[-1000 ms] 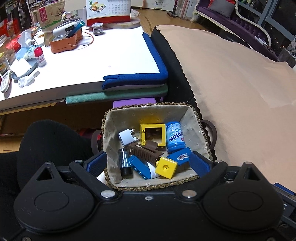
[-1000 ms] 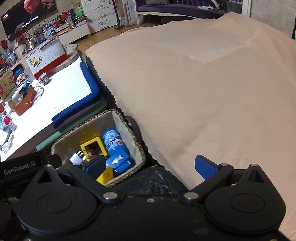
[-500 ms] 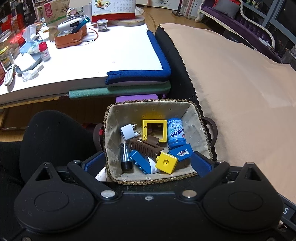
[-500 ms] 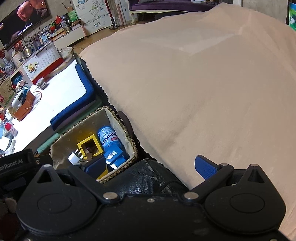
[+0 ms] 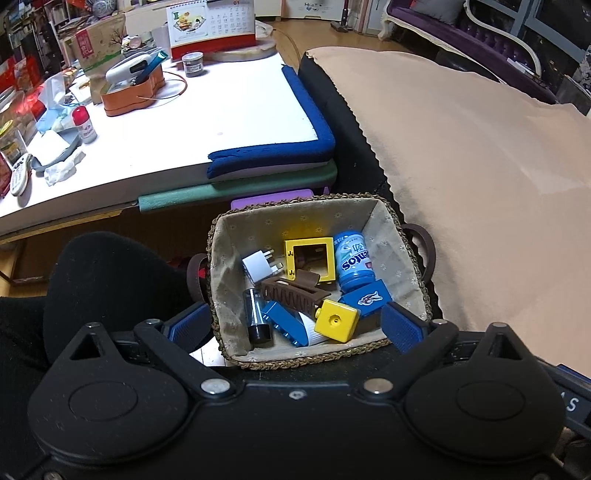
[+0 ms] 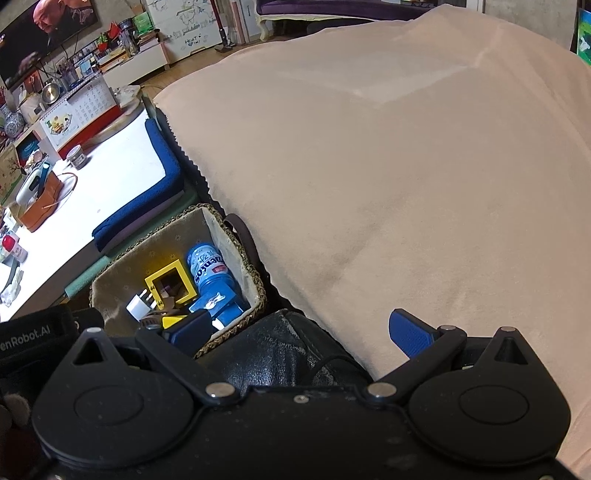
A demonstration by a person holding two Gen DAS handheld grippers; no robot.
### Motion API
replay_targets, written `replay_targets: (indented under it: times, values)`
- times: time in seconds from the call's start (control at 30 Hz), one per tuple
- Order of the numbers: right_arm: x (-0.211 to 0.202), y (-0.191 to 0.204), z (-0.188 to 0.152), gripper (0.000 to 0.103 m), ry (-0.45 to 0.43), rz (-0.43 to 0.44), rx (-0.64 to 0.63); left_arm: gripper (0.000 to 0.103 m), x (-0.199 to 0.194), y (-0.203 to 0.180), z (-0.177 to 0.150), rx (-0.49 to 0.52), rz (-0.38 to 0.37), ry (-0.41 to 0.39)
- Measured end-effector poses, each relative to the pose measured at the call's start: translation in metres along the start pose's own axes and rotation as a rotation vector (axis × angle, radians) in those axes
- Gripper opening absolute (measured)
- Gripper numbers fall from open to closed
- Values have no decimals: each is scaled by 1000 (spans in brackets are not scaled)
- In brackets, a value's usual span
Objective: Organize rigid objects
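Observation:
A woven basket point(image 5: 402, 254) with a cloth lining holds a yellow frame block point(image 5: 309, 258), a blue Mentos bottle point(image 5: 355, 260), a white plug point(image 5: 256, 266), a brown hair clip point(image 5: 293, 293), a yellow cube point(image 5: 336, 319), blue bricks point(image 5: 284, 321) and a small clear vial point(image 5: 255, 314). My left gripper point(image 5: 293, 326) is open and empty, its fingers straddling the basket's near rim. My right gripper point(image 6: 301, 330) is open and empty, above a black leather surface point(image 6: 280, 354) right of the basket point(image 6: 255, 291).
A beige blanket point(image 6: 388, 166) covers the wide surface to the right. A white table point(image 5: 184, 122) with blue edge padding point(image 5: 273, 158) stands behind the basket, with an orange box point(image 5: 131, 92), a calendar point(image 5: 210, 29) and small clutter. A black cushion point(image 5: 110, 273) lies left.
Both grippers have pulled back and up a little from the basket; the basket looks slightly farther in each view. Its contents have not moved.

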State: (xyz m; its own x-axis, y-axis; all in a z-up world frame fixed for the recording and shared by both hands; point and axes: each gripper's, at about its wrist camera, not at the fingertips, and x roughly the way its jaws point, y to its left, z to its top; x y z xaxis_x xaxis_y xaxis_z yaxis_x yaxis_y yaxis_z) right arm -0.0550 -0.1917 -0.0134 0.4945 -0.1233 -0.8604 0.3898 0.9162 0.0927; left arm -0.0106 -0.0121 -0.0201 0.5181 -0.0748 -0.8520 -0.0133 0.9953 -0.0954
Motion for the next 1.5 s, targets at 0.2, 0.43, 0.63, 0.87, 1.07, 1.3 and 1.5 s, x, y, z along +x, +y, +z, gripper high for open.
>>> replay_targets:
  times: [0.2, 0.43, 0.63, 0.87, 1.07, 1.3, 1.5]
  values:
    - [1, 4, -1, 103, 2, -11, -23, 95, 0, -1, 0, 9, -2, -3]
    - [0, 7, -1, 103, -1, -12, -37, 95, 0, -1, 0, 10, -2, -3]
    - [0, 9, -2, 103, 2, -11, -48, 95, 0, -1, 0, 11, -3, 0]
    - [-1, 9, -2, 103, 6, -8, -53, 95, 1, -1, 0, 13, 1, 0]
    - [-2, 10, -3, 103, 4, -7, -54, 95, 0, -1, 0, 16, 1, 2]
    - [-2, 9, -3, 103, 7, -4, -52, 95, 1, -2, 0, 15, 1, 1]
    - [-1, 9, -4, 103, 7, -3, -52, 95, 0, -2, 0, 17, 0, 2]
